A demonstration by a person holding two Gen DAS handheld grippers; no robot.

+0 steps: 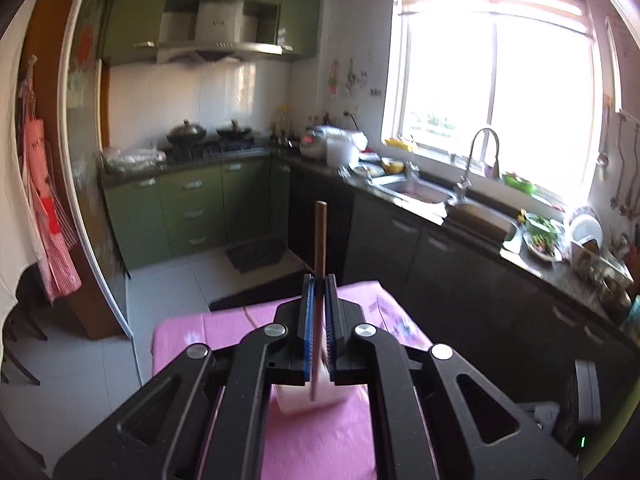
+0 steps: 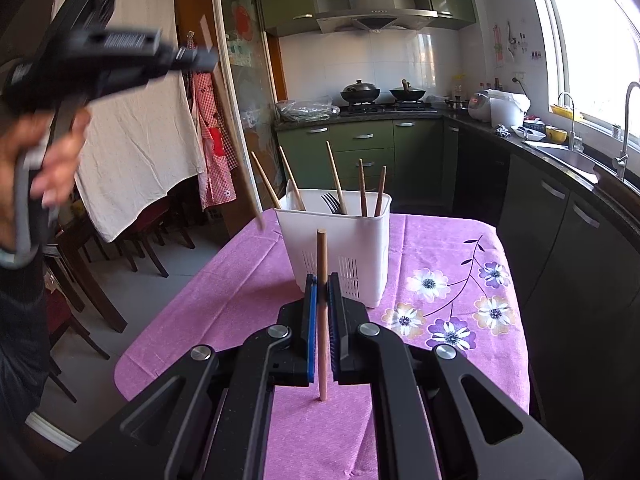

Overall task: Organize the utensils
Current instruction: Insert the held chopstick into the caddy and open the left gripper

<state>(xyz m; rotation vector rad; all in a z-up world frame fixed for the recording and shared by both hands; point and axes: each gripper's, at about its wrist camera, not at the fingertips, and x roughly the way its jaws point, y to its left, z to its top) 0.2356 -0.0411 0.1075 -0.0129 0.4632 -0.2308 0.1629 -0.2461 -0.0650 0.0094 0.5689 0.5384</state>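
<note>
While both grippers are raised over the table [image 2: 248, 280] with its pink flowered cloth, each is clamped on one wooden chopstick. The white caddy [image 2: 334, 248] stands on the cloth, already holding several chopsticks and a fork [image 2: 331, 202], their ends fanned above the rim. The left gripper [image 1: 319, 304] is high, its chopstick [image 1: 320, 240] upright between the pads with the lower tip hanging just above the caddy's top, seen pale beneath it; in the right wrist view that stick [image 2: 244, 168] shows blurred, slanting down towards the caddy's left side. The right gripper [image 2: 322, 304] sits lower and nearer, well short of the caddy, pinching its own chopstick [image 2: 322, 272] about midway along. These sticks look light, stiff and smooth, so I'd judge they could pivot or slip in the pads; a hold near the middle, as now, seems sound. The standing chopsticks and fork crowd the opening and could deflect a tip, and the light caddy might tip if knocked. Dark cabinets [image 2: 560, 240] run along the right.
</note>
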